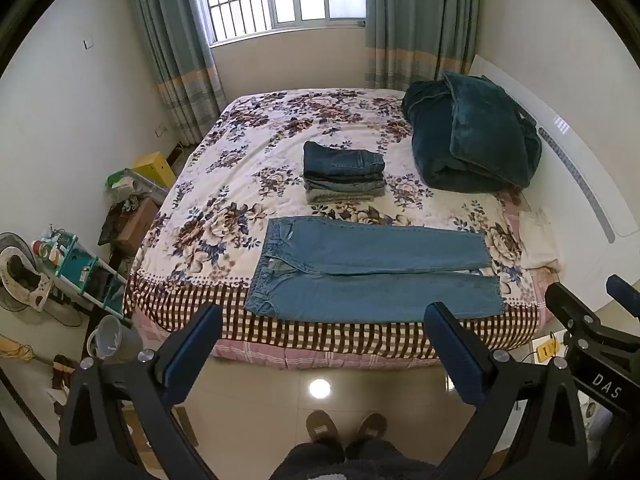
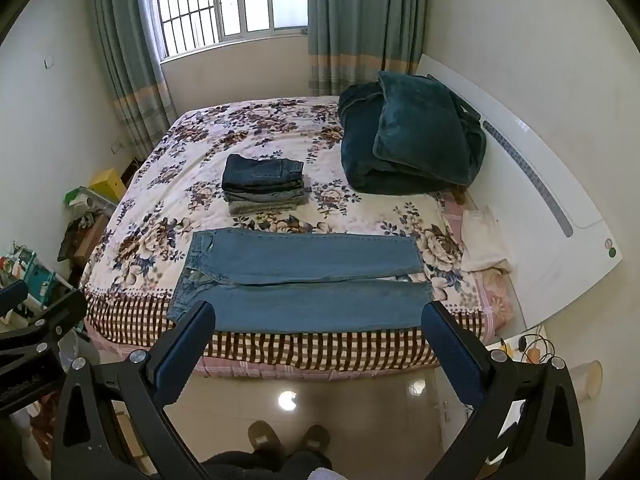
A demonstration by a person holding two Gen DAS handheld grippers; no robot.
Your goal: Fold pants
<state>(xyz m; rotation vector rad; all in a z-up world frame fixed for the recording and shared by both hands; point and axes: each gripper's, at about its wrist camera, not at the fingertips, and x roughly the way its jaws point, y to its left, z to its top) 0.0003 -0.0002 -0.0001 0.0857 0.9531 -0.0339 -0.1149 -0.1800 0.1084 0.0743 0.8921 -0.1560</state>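
A pair of light blue jeans (image 1: 372, 276) lies flat near the front edge of the bed, waistband to the left, legs running right; it also shows in the right wrist view (image 2: 304, 284). A stack of folded jeans (image 1: 344, 174) sits mid-bed behind it, also in the right wrist view (image 2: 264, 184). My left gripper (image 1: 324, 316) is open and empty, held above the floor short of the bed. My right gripper (image 2: 320, 316) is open and empty at the same distance; its body shows at the right edge of the left wrist view (image 1: 592, 332).
The bed has a floral quilt (image 1: 240, 184) with a checked border. A dark teal blanket and cushion (image 1: 472, 140) are piled at the back right. A white headboard (image 1: 580, 184) stands on the right. A cluttered shelf, fan and bin (image 1: 112, 336) stand left of the bed.
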